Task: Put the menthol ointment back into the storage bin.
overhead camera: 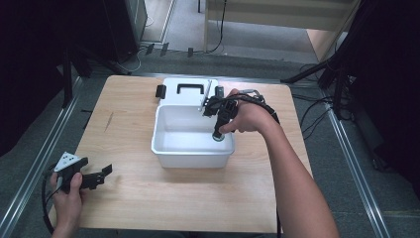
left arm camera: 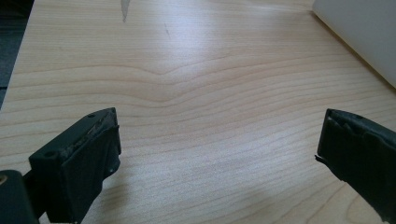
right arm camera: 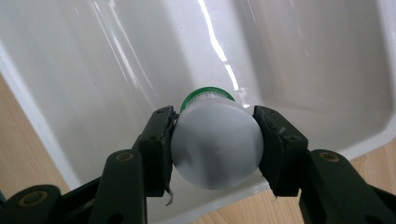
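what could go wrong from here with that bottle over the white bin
1. The right gripper clamps the small white bottle only by its smooth round sides, so it could slip and drop into the white bin.
2. The bottle hangs close to the bin's near wall; lowering it could knock the rim and shift the bin.
3. The left gripper is open over bare table, away from the bin, so nothing steadies the bin if it gets bumped.
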### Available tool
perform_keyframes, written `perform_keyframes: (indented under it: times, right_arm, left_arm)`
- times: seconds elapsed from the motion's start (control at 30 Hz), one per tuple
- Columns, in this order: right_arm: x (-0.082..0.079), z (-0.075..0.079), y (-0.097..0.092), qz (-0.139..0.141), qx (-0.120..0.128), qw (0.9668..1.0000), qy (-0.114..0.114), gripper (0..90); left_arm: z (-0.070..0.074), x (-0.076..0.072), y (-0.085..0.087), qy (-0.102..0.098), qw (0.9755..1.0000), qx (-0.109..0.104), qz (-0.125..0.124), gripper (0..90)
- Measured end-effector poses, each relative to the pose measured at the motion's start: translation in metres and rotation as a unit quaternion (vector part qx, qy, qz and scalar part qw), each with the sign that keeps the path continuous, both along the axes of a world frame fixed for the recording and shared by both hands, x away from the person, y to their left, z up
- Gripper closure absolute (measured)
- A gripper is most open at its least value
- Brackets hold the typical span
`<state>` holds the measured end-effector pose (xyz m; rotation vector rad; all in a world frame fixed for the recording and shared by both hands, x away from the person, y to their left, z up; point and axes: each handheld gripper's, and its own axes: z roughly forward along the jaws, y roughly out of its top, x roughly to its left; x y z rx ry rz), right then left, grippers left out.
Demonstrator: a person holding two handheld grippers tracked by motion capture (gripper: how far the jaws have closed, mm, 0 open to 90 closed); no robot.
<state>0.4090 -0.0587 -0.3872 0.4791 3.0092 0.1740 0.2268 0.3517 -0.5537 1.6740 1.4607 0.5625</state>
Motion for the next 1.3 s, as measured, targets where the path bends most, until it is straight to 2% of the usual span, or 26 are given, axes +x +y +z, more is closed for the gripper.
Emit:
perform_keyframes:
  times: [0.5, 0.77, 1.3]
  right_arm:
    - [-0.001, -0.026, 0.002, 0.025, -0.027, 0.9993, -0.011, 51.7]
    - [-0.002, -0.039, 0.006, 0.045, -0.03, 0.9983, -0.022, 51.7]
    - [0.001, -0.056, 0.012, 0.047, -0.043, 0.9978, -0.019, 51.6]
  left_arm:
    - [0.0, 0.0, 0.0, 0.0, 1.0, 0.0, 0.0, 0.0]
    - [0.0, 0.0, 0.0, 0.001, 1.0, 0.0, -0.001, 0.0]
    - [0.0, 0.0, 0.0, 0.001, 1.0, 0.0, -0.002, 0.0]
